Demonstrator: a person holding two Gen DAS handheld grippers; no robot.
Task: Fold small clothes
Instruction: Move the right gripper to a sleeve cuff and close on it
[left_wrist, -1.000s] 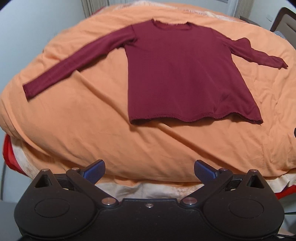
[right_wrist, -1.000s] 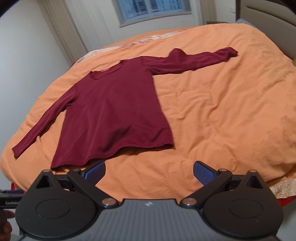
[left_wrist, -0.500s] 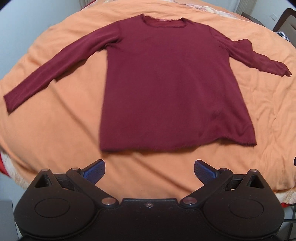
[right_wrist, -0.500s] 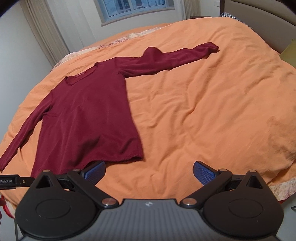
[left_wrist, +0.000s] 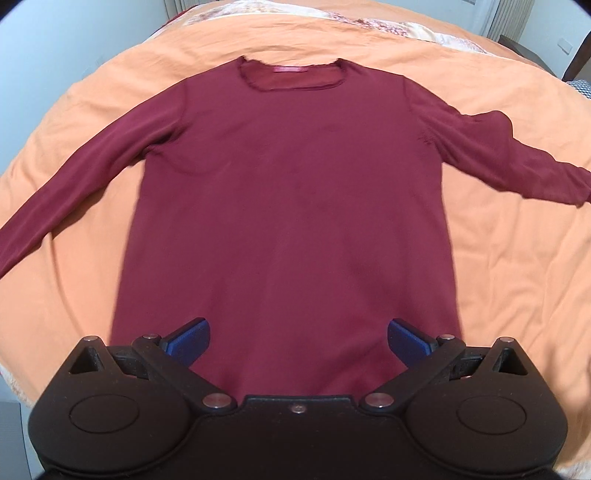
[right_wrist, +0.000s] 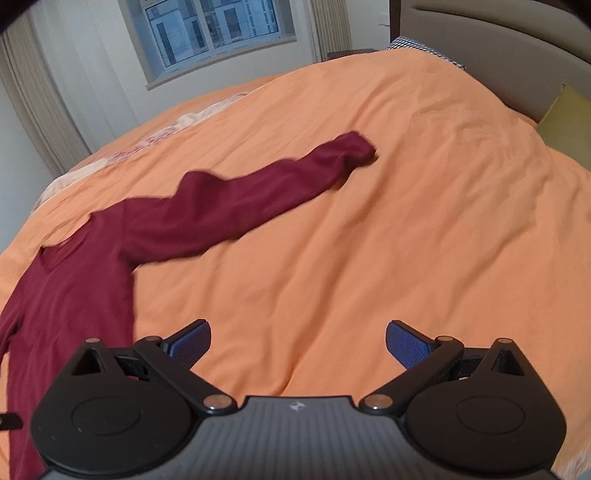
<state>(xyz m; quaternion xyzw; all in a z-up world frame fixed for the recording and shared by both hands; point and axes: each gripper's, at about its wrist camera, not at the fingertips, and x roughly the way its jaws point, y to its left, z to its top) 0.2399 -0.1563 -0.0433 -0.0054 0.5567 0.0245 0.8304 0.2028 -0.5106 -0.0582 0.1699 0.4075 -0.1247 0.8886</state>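
Garment: maroon long-sleeved top (left_wrist: 288, 206), spread flat and face up on the bed, neckline at the far end, hem nearest the left wrist camera.
Neckline (left_wrist: 293, 75): round, raw-edged, with a pinkish label strip showing inside the back of the collar.
Sleeves: both stretched outward from the shoulders; left-hand sleeve (left_wrist: 74, 184) angled down toward the near left edge of the left wrist view, right-hand sleeve (right_wrist: 258, 195) running out toward the headboard side, cuff (right_wrist: 354, 149) slightly bunched.
Surface: orange duvet (right_wrist: 406, 240), lightly creased, covering the whole bed; a pale patterned cover (left_wrist: 369, 22) showing along its far edge.
Left gripper (left_wrist: 297, 336): held above the lower part of the top's body, centred over the hem area; jaws spread wide, nothing between the blue pads (left_wrist: 188, 336); contact with the fabric not discernible.
Right gripper (right_wrist: 297, 338): held over bare duvet just beside the top's side edge, the top's body lying to its left and the outstretched sleeve ahead; jaws spread wide, blue pads (right_wrist: 404, 341) holding nothing.
Headboard (right_wrist: 498, 55): grey, upholstered, at the right of the right wrist view, with a checked pillow (right_wrist: 424, 50) and an olive-yellow cushion (right_wrist: 565, 118) against it.
Window (right_wrist: 214, 29): on the far wall, flanked by pale curtains (right_wrist: 22, 96).
Image quality: edges of the top somewhat blurred in both views.
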